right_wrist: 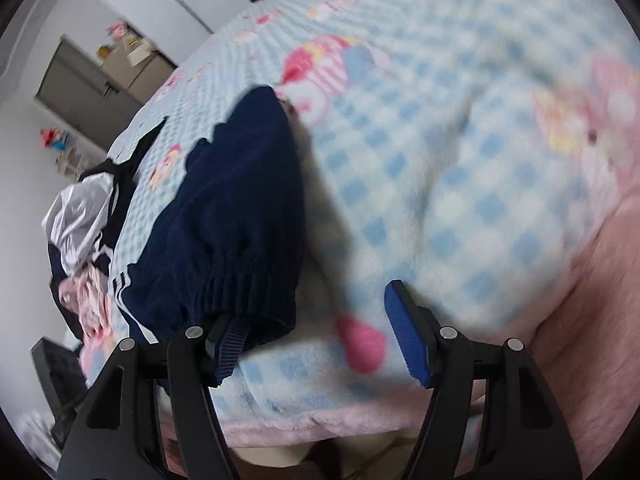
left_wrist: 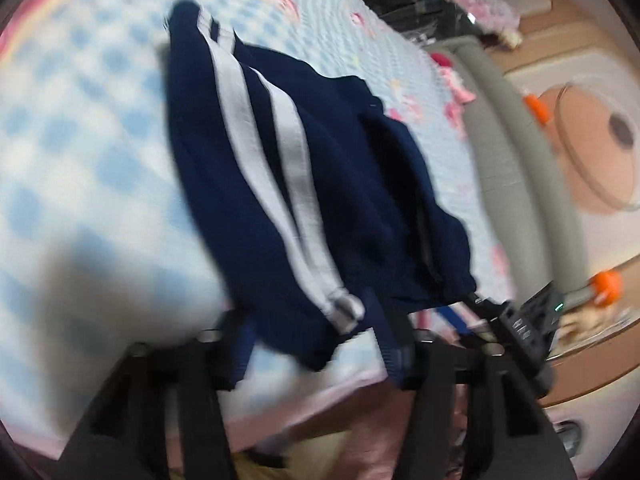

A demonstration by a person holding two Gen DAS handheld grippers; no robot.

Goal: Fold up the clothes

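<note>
Navy track pants [left_wrist: 304,184] lie on the checked blanket [left_wrist: 80,128] at the near edge of the bed, waistband toward me, legs running away.

Nearest to me in the left wrist view, my left gripper [left_wrist: 316,344] has its fingers apart, straddling the near corner with the white side stripes [left_wrist: 276,168]; I see no pinch on the cloth. In the right wrist view my right gripper [right_wrist: 320,340] also stands spread: one blue pad [right_wrist: 408,336] is over bare blanket, the other finger sits at the elastic waistband [right_wrist: 236,276], touching or just under it, I cannot say which.

I judge that I am between grips, setting up a fold. Next I need both sets of fingers to close on the two waistband corners, then carry them toward the far hems. Both views are blurred, so I should settle first.

Farther off, a heap of other clothes [right_wrist: 80,216] waits by the bed's far side.
</note>
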